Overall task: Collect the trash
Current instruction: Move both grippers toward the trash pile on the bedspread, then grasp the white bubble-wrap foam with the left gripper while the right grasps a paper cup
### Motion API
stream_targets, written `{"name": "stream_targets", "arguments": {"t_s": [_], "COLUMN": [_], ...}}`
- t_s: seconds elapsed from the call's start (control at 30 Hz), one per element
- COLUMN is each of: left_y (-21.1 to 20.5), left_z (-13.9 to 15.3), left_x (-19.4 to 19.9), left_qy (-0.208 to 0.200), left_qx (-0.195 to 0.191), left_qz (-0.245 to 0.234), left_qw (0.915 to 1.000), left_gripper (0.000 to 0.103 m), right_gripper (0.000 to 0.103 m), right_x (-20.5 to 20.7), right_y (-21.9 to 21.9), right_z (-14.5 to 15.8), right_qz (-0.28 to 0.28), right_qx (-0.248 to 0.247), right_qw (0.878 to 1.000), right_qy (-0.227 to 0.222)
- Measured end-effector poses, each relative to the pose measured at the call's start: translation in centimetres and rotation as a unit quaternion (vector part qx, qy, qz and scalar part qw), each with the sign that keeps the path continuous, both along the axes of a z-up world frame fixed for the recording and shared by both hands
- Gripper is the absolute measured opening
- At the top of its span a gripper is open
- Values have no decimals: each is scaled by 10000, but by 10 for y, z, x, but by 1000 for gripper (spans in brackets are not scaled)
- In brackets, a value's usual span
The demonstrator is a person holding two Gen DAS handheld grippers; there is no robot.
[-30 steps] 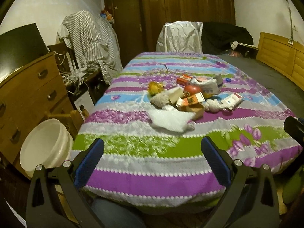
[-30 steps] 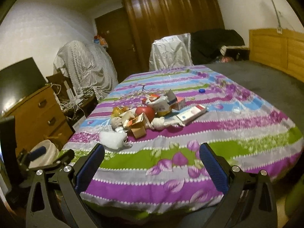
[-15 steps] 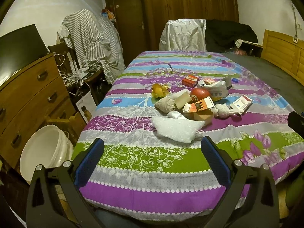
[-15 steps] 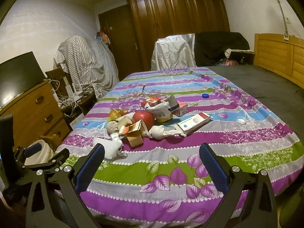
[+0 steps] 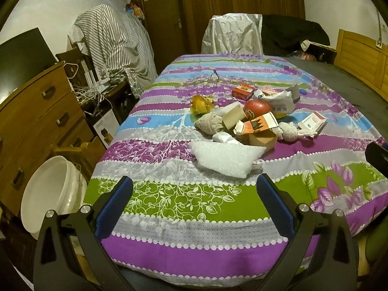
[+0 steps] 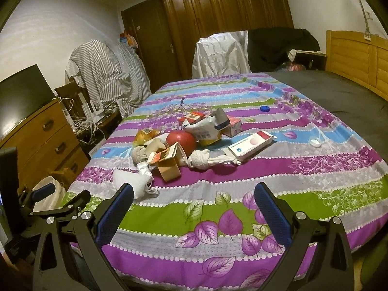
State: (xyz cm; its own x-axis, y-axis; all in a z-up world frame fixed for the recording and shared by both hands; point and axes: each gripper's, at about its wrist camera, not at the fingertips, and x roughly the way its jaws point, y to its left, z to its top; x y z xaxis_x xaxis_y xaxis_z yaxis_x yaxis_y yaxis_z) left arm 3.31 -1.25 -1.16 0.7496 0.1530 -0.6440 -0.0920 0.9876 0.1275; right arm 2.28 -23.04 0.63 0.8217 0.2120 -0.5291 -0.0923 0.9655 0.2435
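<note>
A heap of trash lies mid-bed on the striped cover (image 5: 184,254): a white bubble-wrap pouch (image 5: 225,158), a torn orange carton (image 5: 257,127), a red round thing (image 5: 257,108), a yellow wrapper (image 5: 201,104), a crumpled white bag (image 5: 278,101) and a red-and-white flat box (image 6: 249,143). My left gripper (image 5: 194,200) hangs open near the bed's front edge, short of the pouch (image 6: 132,181). My right gripper (image 6: 194,200) is open too, over the leaf-patterned stripe in front of the pile. Nothing sits between either pair of fingers. A white bucket (image 5: 51,191) stands on the floor at the left.
A wooden dresser (image 5: 36,111) with a dark screen lines the left wall, with tangled cables and a striped-cloth heap (image 5: 116,48) behind it. Covered chairs (image 5: 232,34) stand at the bed's far end, a wooden headboard (image 5: 361,58) at the right. A blue cap (image 6: 264,108) and white lid (image 6: 315,142) lie apart.
Both grippers have moved forward and higher over the bed, so the trash pile looks nearer and larger. Both stay open.
</note>
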Motion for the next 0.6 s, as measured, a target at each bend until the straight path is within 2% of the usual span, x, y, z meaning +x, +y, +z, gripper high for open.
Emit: {"name": "stream_targets", "arguments": {"t_s": [0.13, 0.3, 0.47, 0.6], "left_y": [6, 26, 44, 45], "left_z": [-7, -27, -39, -43], "left_x": [-1, -5, -4, 5], "left_qy": [33, 285, 516, 640], "left_qx": [-1, -83, -323, -519], "left_qz": [-8, 143, 369, 278], "left_qw": [10000, 9995, 9975, 9962], "left_gripper": [98, 98, 98, 98], "right_gripper": [99, 99, 99, 99], "right_x": [3, 8, 15, 18], "right_y": [3, 2, 9, 14], "right_z": [-2, -11, -24, -31], "right_qz": [23, 16, 108, 154], "right_qx": [-75, -60, -78, -79], "right_qw": [10000, 9999, 9995, 9991], "right_qy": [28, 132, 279, 376]}}
